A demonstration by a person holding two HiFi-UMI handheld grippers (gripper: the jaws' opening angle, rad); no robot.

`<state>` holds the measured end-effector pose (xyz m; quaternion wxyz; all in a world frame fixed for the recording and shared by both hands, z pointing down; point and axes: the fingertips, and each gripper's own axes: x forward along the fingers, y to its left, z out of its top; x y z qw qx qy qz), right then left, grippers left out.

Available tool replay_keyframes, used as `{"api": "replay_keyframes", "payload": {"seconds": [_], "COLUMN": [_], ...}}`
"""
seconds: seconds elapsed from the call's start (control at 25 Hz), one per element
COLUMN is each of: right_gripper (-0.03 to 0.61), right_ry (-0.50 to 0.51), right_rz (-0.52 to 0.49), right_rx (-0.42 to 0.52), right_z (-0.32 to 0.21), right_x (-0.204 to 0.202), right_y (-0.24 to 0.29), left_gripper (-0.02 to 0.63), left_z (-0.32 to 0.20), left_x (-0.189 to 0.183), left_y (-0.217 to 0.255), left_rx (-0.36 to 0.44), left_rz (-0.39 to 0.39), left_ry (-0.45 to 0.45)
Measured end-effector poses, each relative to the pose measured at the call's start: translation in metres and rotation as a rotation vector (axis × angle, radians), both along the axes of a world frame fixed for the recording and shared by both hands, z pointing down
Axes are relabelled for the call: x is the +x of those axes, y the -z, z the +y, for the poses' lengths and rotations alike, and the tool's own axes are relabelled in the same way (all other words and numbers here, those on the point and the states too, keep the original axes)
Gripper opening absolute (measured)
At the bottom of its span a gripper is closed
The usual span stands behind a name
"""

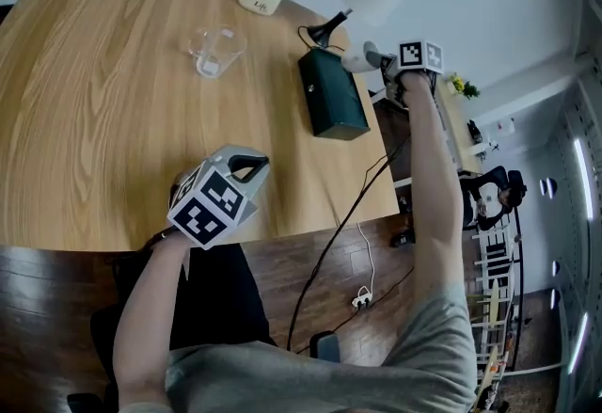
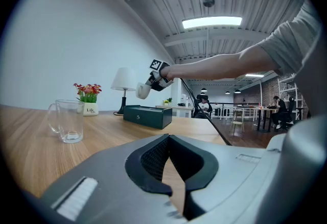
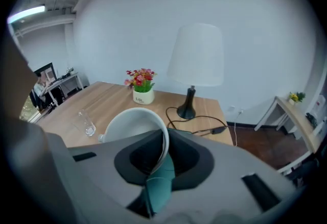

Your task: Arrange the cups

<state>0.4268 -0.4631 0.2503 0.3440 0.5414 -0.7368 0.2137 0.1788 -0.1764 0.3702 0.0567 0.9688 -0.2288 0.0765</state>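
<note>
1. Right gripper view: the right gripper [image 3: 159, 164] pinches the white cup [image 3: 130, 127] by its rim between its fingers, aloft above the tabletop [image 3: 104, 99]; that thin hold could slip.
2. The left gripper [image 2: 171, 169] has its fingers together, empty; the glass cup [image 1: 214, 52] stands on the tabletop.

Grey T-shirt [image 1: 310, 378], grey left gripper [image 1: 249, 165], chequered marker cube [image 1: 209, 204].

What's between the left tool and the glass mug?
Nothing: just bare wooden table between the left tool and the glass mug. The head view shows it; the left gripper view agrees.
</note>
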Motion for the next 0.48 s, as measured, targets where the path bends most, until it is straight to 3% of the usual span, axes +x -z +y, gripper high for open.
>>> {"api": "replay_keyframes", "payload": {"seconds": [0.24,0.48], "right_gripper": [0.044,0.044], "right_ry": [-0.073,-0.071], "right_rz": [0.024,-0.008], "right_rx": [-0.075,-0.141], "right_z": [-0.008,-0.024], "right_x": [0.047,0.05], "right_y": [-0.035,-0.059], "left_gripper": [0.009,0.009], "left_z": [0.0,0.0], "left_x": [0.0,-0.001], "left_y": [0.001,0.002], "left_rx": [-0.001,0.001], "left_rz": [0.002,0.004], "left_ry": [0.002,0.0]}}
